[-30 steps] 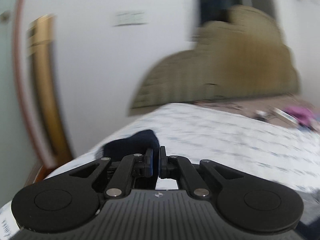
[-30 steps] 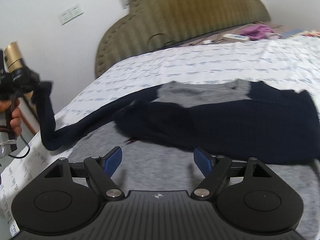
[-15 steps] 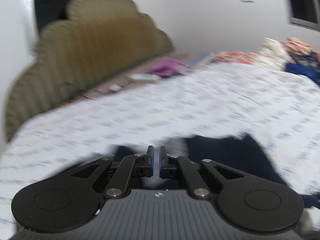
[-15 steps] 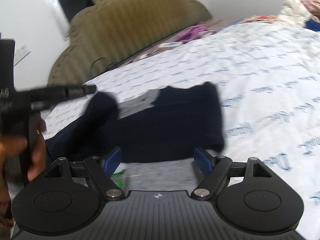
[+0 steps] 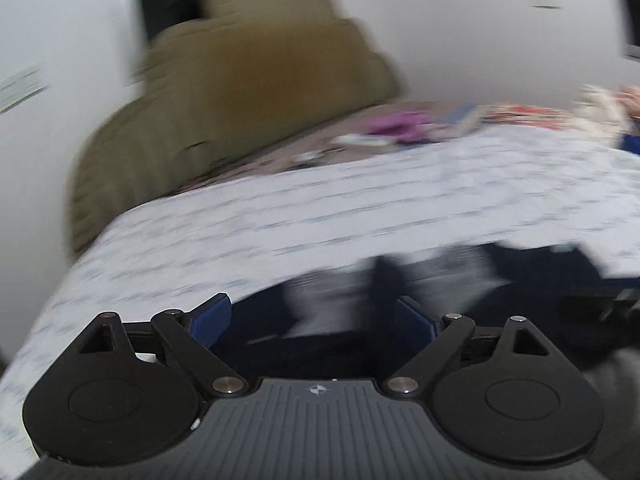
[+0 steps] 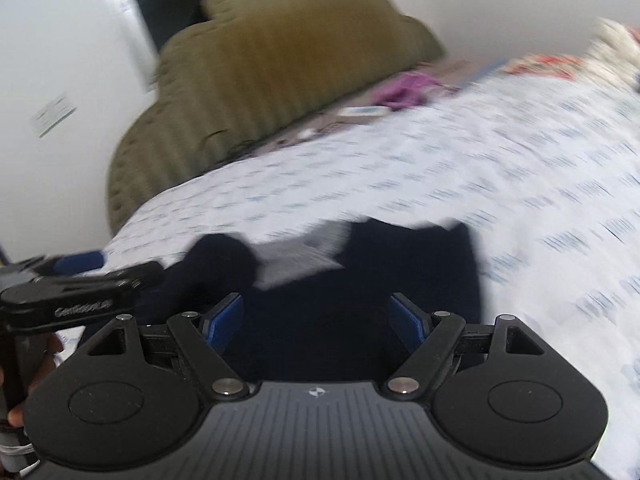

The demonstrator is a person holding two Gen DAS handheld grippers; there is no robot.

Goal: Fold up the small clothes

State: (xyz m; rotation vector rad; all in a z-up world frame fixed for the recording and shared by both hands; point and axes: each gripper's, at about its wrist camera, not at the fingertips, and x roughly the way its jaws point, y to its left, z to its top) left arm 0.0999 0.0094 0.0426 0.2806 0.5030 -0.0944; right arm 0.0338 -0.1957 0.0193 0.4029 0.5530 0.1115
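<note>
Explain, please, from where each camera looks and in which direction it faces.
Left wrist: sits on the left gripper, looks across the navy sweater toward the olive headboard; own open fingers show.
Right wrist: sits on the right gripper, faces the same way; own open fingers and the other gripper show.
Shared: sweater, headboard, printed bedsheet.

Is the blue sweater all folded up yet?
Not yet. One sleeve already lies across the navy sweater on the bed. Left gripper and right gripper are both open, holding nothing. More folds look left.
</note>
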